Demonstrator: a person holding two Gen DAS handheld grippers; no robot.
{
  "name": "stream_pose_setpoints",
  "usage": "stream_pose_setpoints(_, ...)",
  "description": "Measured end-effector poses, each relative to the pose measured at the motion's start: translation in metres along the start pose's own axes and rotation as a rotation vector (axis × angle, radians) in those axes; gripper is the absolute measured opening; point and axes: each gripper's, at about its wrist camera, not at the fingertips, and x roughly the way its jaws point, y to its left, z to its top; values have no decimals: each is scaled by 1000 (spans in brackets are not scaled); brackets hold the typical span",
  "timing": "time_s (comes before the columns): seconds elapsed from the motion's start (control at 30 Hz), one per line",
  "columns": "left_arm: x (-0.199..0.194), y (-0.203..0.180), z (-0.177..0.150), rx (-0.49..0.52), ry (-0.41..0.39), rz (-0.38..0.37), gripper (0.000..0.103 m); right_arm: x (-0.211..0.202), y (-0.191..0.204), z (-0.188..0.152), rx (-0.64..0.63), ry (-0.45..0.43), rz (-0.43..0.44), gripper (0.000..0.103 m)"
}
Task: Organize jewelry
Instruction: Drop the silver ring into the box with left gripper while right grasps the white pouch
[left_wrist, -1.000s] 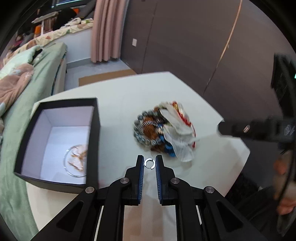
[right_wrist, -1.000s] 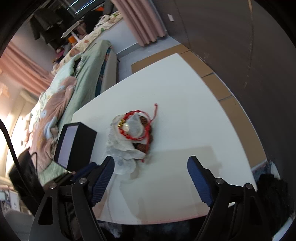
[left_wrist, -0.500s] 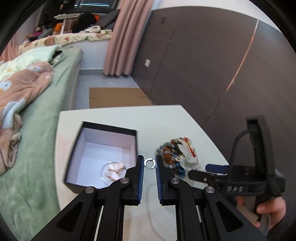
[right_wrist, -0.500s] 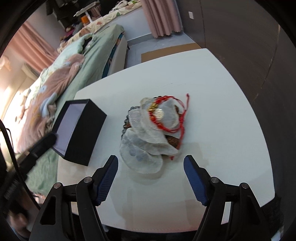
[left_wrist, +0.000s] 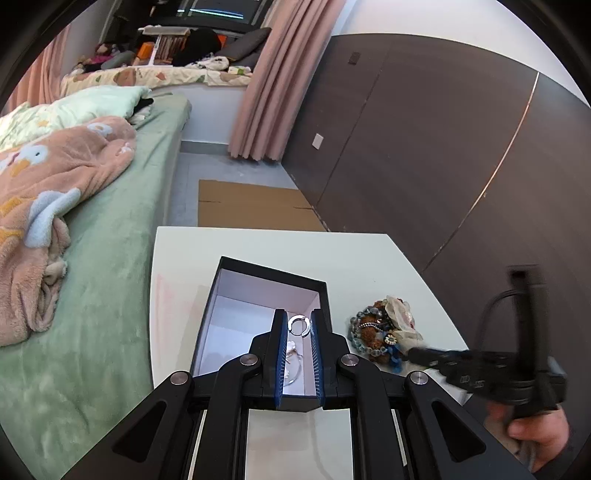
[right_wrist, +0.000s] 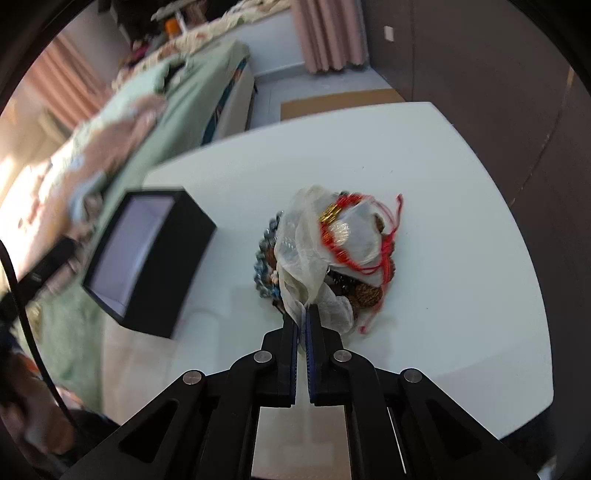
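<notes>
My left gripper (left_wrist: 298, 320) is shut on a small silver ring (left_wrist: 298, 325) and holds it over the open black box (left_wrist: 236, 295) with a white inside; a clear bangle with earrings (left_wrist: 291, 360) lies in the box. A pile of jewelry (left_wrist: 380, 332) with beads, red cord and sheer white pouches sits right of the box. My right gripper (right_wrist: 303, 314) is shut on the edge of a sheer white pouch (right_wrist: 306, 258) at the near side of the pile (right_wrist: 332, 251). The box also shows in the right wrist view (right_wrist: 147, 254).
The white table (right_wrist: 443, 295) stands beside a green bed (left_wrist: 103, 295) with a pink blanket (left_wrist: 48, 192). A dark wardrobe wall (left_wrist: 443, 147) is on the right. Flat cardboard (left_wrist: 251, 206) lies on the floor behind the table.
My left gripper has carried the ring from in front of the pile to over the box. My right gripper has moved in to the pile and closed on the pouch.
</notes>
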Motion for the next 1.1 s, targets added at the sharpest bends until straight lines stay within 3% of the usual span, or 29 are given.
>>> stream_pose_setpoints(0.13, 0, 3, 2, -6, -13, -13, 13, -35, -4, 2, 19, -106, 54, 5)
stream_pose_setpoints(0.43, 10, 12, 10, -49, 4, -43, 14, -73, -4, 15, 78, -257, 200, 5)
stream_pose_setpoints(0.5, 10, 13, 12, -61, 9, -51, 27, -76, 1, 17, 84, -280, 242, 5)
stream_pose_setpoints(0.57, 7, 15, 13, -78, 1, -60, 68, -79, 5, 18, 86, -302, 283, 5)
stream_pose_setpoints(0.63, -4, 19, 14, -95, -45, -67, 77, -80, 11, 19, 89, -315, 314, 5)
stream_pose_setpoints(0.8, -25, 31, 21, -135, -101, -52, 78, -75, 28, 25, 85, -332, 388, 5)
stream_pose_setpoints(1.1, -43, 53, 23, -197, -129, -17, 78, -58, 67, 34, 72, -309, 514, 5)
